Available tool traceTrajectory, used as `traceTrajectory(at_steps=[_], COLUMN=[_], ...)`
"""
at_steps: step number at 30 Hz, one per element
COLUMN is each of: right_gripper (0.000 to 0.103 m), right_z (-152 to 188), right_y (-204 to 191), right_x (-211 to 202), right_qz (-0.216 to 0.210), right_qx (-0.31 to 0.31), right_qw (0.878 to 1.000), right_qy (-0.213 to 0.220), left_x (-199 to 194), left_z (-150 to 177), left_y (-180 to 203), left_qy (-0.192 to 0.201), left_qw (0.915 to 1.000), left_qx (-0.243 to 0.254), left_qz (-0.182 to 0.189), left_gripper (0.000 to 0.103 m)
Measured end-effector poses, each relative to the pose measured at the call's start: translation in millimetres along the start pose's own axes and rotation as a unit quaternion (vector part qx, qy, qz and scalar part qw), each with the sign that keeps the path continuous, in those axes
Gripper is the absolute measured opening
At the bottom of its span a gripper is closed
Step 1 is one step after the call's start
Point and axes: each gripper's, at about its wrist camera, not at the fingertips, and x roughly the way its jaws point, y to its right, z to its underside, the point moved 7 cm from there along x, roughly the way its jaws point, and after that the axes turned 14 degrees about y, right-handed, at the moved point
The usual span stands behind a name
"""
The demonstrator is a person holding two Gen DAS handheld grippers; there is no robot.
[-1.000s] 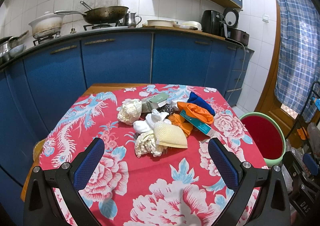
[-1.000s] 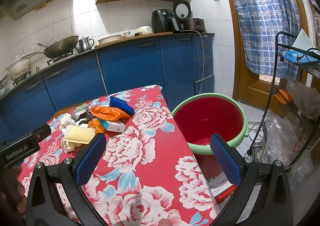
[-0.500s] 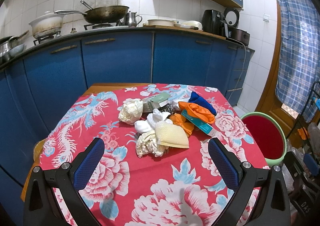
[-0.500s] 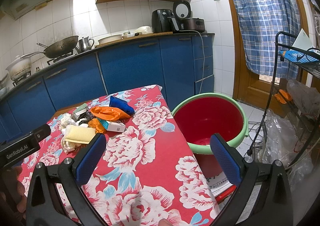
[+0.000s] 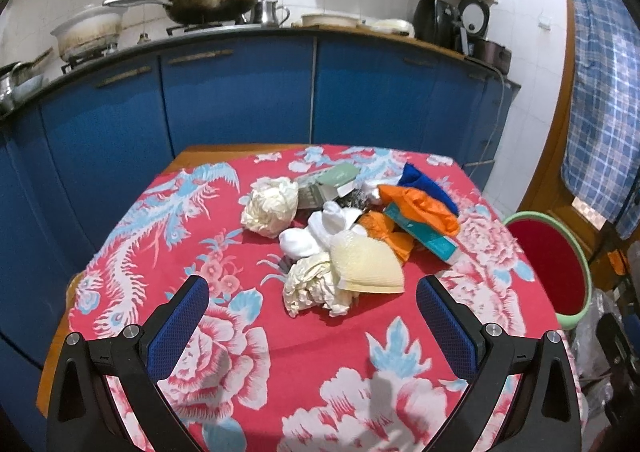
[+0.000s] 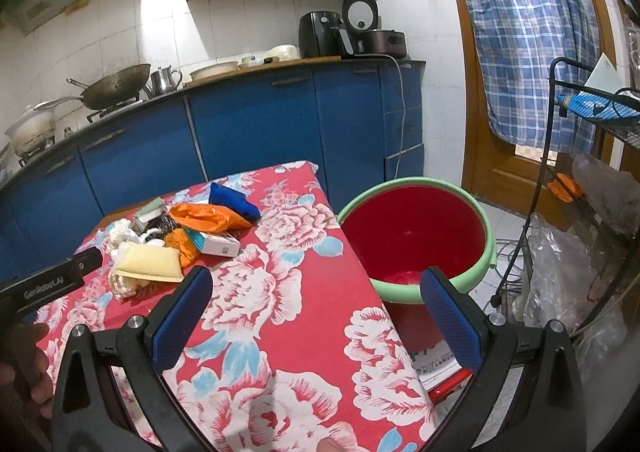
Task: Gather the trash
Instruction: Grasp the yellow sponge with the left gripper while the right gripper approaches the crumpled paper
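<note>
Trash pile of crumpled paper, orange wrappers and a small box sits in the middle of the flowered table, with a red bucket just beside the table's edge. Left tool and right tool both hover spread wide, gripping nothing. Collecting looks not yet begun; next, the left tool likely needs to close on the nearest paper wad

A home kitchen: blue cabinets, a wok on the stove, white wall tiles, an air fryer.
</note>
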Motion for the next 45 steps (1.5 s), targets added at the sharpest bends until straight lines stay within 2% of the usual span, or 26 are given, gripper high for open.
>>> traceTrajectory(at_steps=[7,14,16,19,24,29,32,43,44,45], right_gripper=[0.102,0.102,0.102,0.102,0.102,0.102,0.102,0.102,0.102,0.102], right_z=[10.2,18.1,20.0,21.9,25.3,28.9,29.8,30.6,30.7,31.0], right_y=[4.9,12.2,15.3,19.0,24.6,26.3,27.0,29.9,30.1,30.0], right_x=[11.6,21.6,24.2,26.8,30.8,33.5,34.1,35.0,35.1,34.7], right_qz=[0.003,0.009,0.012,0.015,0.019,0.017,0.017,0.018,0.018,0.019], right_qx=[0.000,0.007,0.010,0.012,0.018,0.020,0.022,0.023,0.024,0.024], right_qw=[1.000,0.999,0.999,0.999,0.999,0.998,0.998,0.998,0.998,0.998], right_qy=[-0.017,-0.031,-0.035,-0.037,-0.044,-0.049,-0.051,-0.052,-0.053,-0.052], left_x=[29.5,46.5,51.5,59.5,65.4,54.2,53.2,59.9,59.2,58.7], left_z=[7.9,6.4,5.8,7.8,16.0,14.3,15.4,17.9,17.6,17.3], left_y=[4.9,17.8,20.0,21.6,25.3,38.7,49.7,73.7,75.4,76.3], left_qy=[-0.031,-0.037,-0.038,-0.047,-0.066,-0.047,-0.050,-0.048,-0.045,-0.044], left_qw=[0.9994,0.9989,0.9989,0.9985,0.9974,0.9978,0.9964,0.9931,0.9930,0.9928], left_qx=[0.003,0.015,0.018,0.018,0.003,0.016,0.021,0.039,0.042,0.044], left_qz=[0.011,0.025,0.024,0.021,0.029,0.045,0.066,0.099,0.100,0.102], left_gripper=[0.103,0.102,0.099,0.089,0.060,0.044,0.043,0.042,0.032,0.026])
